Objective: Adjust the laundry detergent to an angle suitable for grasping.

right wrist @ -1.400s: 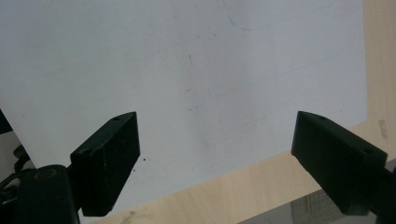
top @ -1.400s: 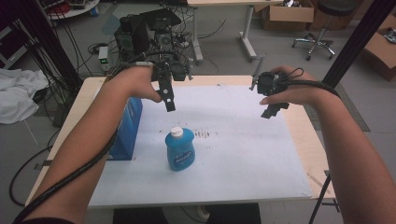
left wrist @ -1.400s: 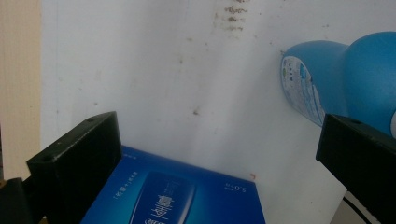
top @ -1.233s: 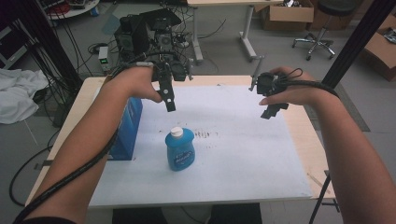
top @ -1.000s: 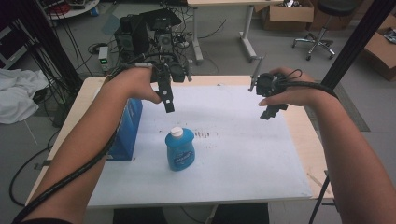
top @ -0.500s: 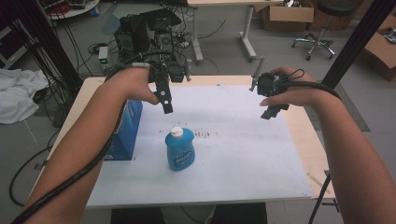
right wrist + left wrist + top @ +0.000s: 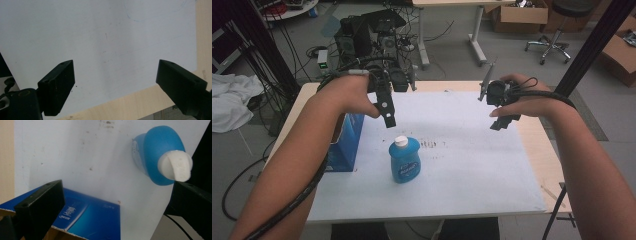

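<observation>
A blue bottle (image 7: 404,161) with a white cap stands upright on the white sheet (image 7: 462,165) near the table's middle; it also shows as the bottle (image 7: 160,157) seen from above. A blue box (image 7: 346,145) stands at its left, and the same box (image 7: 87,217) lies under my left jaws. My left gripper (image 7: 387,112) hangs open above and behind the bottle, holding nothing. My right gripper (image 7: 504,120) hovers open over the right side of the sheet, its jaws wide apart over bare paper (image 7: 112,50).
The wooden table's right edge (image 7: 547,165) lies beyond the sheet. Behind the table stands a rack of electronics and cables (image 7: 372,30). White cloth (image 7: 229,105) lies on the floor at left; an office chair (image 7: 557,30) and cardboard boxes stand at the back right.
My left gripper has drifted slightly left and back. The right gripper, bottle and box have stayed put.
</observation>
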